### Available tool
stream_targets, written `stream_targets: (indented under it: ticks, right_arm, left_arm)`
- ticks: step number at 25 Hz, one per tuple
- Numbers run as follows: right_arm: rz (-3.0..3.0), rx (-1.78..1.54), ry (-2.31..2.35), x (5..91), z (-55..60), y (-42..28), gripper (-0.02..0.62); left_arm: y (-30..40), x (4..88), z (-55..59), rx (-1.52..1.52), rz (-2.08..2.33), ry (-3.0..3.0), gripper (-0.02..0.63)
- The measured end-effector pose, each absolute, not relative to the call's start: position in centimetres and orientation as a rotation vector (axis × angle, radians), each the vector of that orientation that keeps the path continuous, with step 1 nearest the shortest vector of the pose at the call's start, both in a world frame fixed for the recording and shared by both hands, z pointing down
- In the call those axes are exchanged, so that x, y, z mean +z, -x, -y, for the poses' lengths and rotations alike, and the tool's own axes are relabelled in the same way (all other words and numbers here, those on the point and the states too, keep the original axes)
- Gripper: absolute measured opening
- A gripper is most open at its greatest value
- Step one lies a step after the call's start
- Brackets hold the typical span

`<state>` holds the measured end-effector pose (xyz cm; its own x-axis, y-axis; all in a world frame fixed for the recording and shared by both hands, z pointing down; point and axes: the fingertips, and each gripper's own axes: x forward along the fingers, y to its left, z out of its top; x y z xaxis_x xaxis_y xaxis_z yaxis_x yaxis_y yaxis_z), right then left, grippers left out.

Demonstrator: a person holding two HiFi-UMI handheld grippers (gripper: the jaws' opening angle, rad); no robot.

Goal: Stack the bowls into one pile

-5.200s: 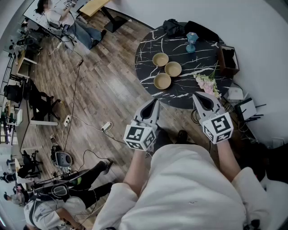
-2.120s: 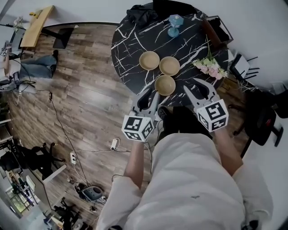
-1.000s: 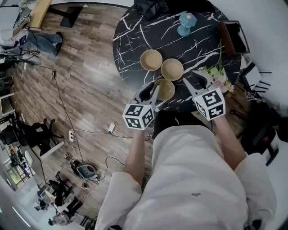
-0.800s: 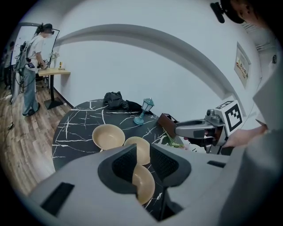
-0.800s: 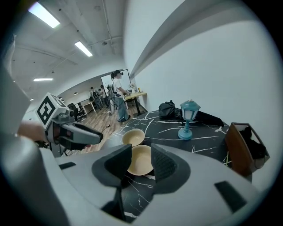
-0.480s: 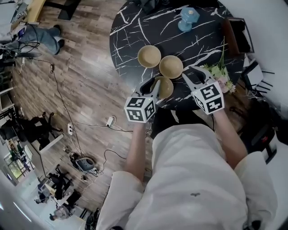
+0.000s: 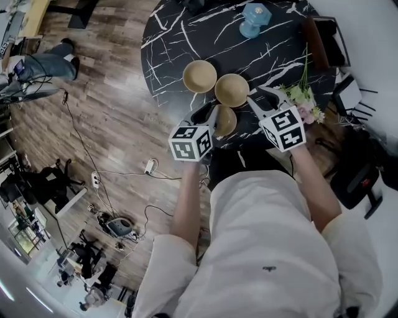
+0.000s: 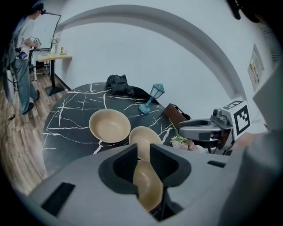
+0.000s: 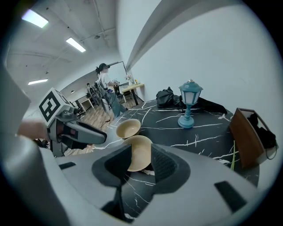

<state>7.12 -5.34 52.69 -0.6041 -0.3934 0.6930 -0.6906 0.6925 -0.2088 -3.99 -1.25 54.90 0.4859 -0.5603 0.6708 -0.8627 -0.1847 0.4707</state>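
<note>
Three tan bowls stand on the round black marble table [image 7: 168,37]: a far left bowl [image 7: 199,76] [image 8: 109,126], a middle bowl [image 7: 232,90] [image 8: 143,137] [image 9: 138,152], and a near bowl [image 7: 226,120] [image 8: 148,190] by the front edge. My left gripper [image 7: 210,113] [image 8: 143,152] is open, just left of and above the near bowl, which shows through the gap between its jaws. My right gripper [image 7: 256,99] [image 9: 141,156] is open, right of the middle bowl and pointing at it. Neither holds anything.
A blue lantern [image 7: 255,15] [image 9: 189,103], a brown box [image 7: 323,40] [image 9: 247,137] and a black bag [image 8: 118,83] stand at the table's back. Pink flowers [image 7: 305,102] lie at the right edge beside my right gripper. Cables run over the wooden floor [image 7: 106,112].
Both grippers have moved forward from off the table to the bowls. The left one now hangs at the near bowl, the right one beside the middle bowl.
</note>
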Motion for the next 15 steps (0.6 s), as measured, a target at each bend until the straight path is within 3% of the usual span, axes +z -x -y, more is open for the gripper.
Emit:
stream_targets:
  ticks: [15]
  right_arm:
    - [2.183,0.698,-0.819,56.0,6.0,-6.6,0.14]
  left_arm:
    - [4.1,58.1,2.9,0.474,1.071,-1.736,0.084]
